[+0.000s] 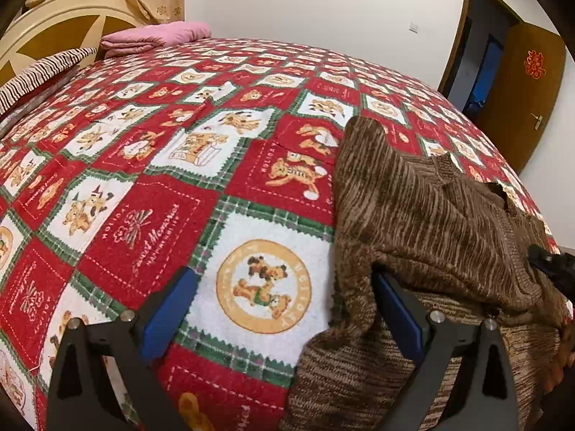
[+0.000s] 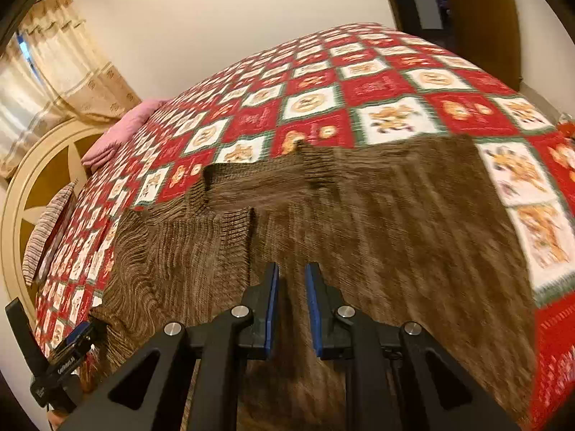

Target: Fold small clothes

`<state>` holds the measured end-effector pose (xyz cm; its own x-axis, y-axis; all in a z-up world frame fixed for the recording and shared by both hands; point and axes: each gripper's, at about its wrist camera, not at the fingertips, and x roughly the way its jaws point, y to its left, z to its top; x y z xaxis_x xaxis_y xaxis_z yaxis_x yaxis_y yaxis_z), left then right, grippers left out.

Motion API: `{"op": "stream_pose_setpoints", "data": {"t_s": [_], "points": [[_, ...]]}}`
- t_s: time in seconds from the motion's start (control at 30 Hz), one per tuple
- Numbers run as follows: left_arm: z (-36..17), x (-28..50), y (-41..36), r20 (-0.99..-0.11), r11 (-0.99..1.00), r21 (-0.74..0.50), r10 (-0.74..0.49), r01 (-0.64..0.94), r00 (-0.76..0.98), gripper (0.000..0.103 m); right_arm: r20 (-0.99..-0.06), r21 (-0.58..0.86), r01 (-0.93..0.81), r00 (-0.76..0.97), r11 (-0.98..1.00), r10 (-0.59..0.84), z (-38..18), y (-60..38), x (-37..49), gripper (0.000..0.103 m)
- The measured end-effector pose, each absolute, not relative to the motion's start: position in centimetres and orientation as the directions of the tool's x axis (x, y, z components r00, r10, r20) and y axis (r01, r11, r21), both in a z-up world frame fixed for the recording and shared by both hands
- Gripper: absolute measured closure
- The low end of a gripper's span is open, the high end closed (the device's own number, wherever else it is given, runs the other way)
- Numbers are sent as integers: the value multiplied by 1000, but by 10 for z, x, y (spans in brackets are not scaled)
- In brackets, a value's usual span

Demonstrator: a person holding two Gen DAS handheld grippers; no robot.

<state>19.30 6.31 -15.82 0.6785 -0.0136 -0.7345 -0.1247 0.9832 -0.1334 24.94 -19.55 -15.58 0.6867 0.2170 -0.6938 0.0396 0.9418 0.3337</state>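
My biggest worry is the bedspread (image 1: 172,222): my left gripper (image 1: 284,309) gapes wide with one finger under the brown knitted sweater (image 1: 431,215) at its edge, so closing could pinch quilt too. The sweater sprawls rumpled near the bed's foot-side edge, sleeve folded over. My right gripper (image 2: 291,309) hangs above it, jaws nearly together, holding nothing.
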Motion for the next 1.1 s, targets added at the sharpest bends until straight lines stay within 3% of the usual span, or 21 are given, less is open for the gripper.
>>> {"op": "stream_pose_setpoints", "data": {"t_s": [0.1,0.23,0.3,0.33,0.37,0.5,0.6,0.87,0.93,1.0,1.03,1.07,1.1], "points": [[-151,179,64,-718,982,-157,-43,-102,695,5,-655,314,-29,717,949,238,-141,-182,232,87],[-130,162,72,-653,983,-179,-82,-49,753,5,-673,256,-110,693,960,259,-134,-154,222,86],[-119,167,74,-621,981,-192,-94,-34,778,4,-687,269,-96,678,958,260,-139,-154,222,69],[-114,175,75,-615,979,-203,-98,-36,783,4,-693,285,-85,670,955,266,-143,-156,222,49],[-111,185,75,-621,977,-212,-104,-38,777,4,-692,298,-76,669,951,270,-147,-155,221,43],[-121,226,62,-693,981,-193,-108,-39,713,4,-707,246,-59,671,968,221,-157,-146,215,43],[-150,241,40,-777,999,-17,7,-32,630,14,-709,167,-75,684,983,173,-159,-133,209,43],[-157,209,46,-756,999,20,35,-30,653,13,-655,269,-39,725,962,212,-134,-167,244,43],[-158,209,46,-756,999,26,46,-41,653,10,-677,278,-46,699,959,230,-139,-171,270,43],[-159,211,51,-759,999,8,40,-52,650,7,-718,212,-57,668,976,195,-149,-160,292,44],[-160,212,53,-760,999,-6,30,-53,649,6,-732,168,-61,661,984,166,-154,-154,298,59],[-160,213,53,-760,999,-10,27,-53,650,6,-738,102,-79,662,992,129,-158,-143,301,84],[-161,213,53,-758,999,-6,30,-53,651,6,-738,69,-103,664,992,121,-158,-136,302,88]]}}
